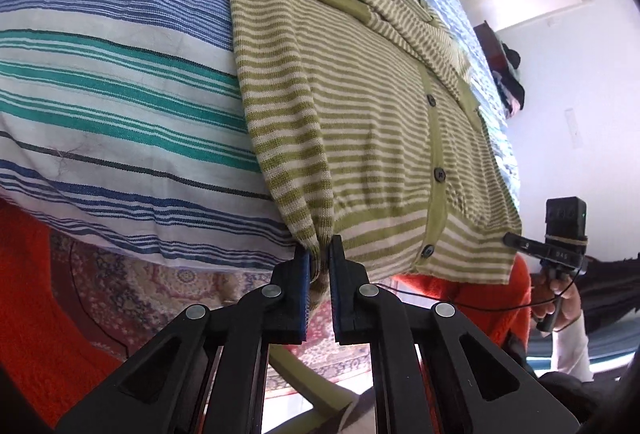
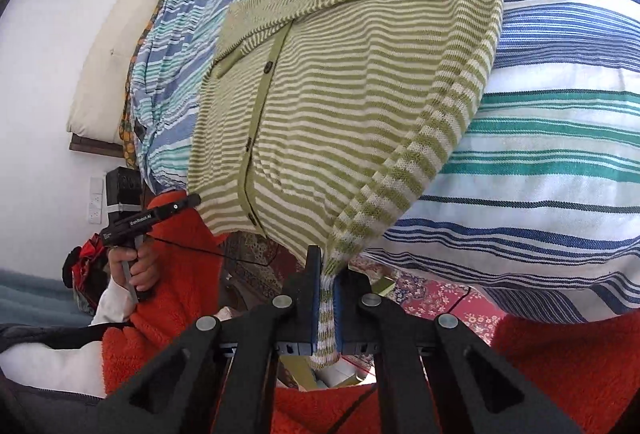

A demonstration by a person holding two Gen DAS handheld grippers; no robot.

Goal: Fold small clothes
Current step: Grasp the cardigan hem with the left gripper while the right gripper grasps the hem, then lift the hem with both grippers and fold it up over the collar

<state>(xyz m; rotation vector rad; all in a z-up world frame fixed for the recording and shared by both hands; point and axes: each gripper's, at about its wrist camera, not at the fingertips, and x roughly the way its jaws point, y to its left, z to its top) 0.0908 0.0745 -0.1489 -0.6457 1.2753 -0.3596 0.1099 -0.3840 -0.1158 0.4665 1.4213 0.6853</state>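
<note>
A small green-and-cream striped cardigan [image 1: 372,122] with dark buttons lies front up on a striped bedsheet [image 1: 112,94], its sleeves folded across the chest. My left gripper [image 1: 319,266] is shut on the cardigan's bottom corner at the bed's edge. My right gripper [image 2: 328,282] is shut on the opposite bottom corner of the cardigan [image 2: 340,106], which stretches into the jaws. The right gripper also shows in the left wrist view [image 1: 516,240], and the left gripper in the right wrist view [image 2: 192,200].
The bed's front edge drops to a patterned rug [image 2: 424,294]. Orange fleece clothing [image 2: 180,298] is close below both grippers. A pillow [image 2: 116,46] lies at the bed's far end by a white wall. Dark clothes [image 1: 508,74] hang on the wall.
</note>
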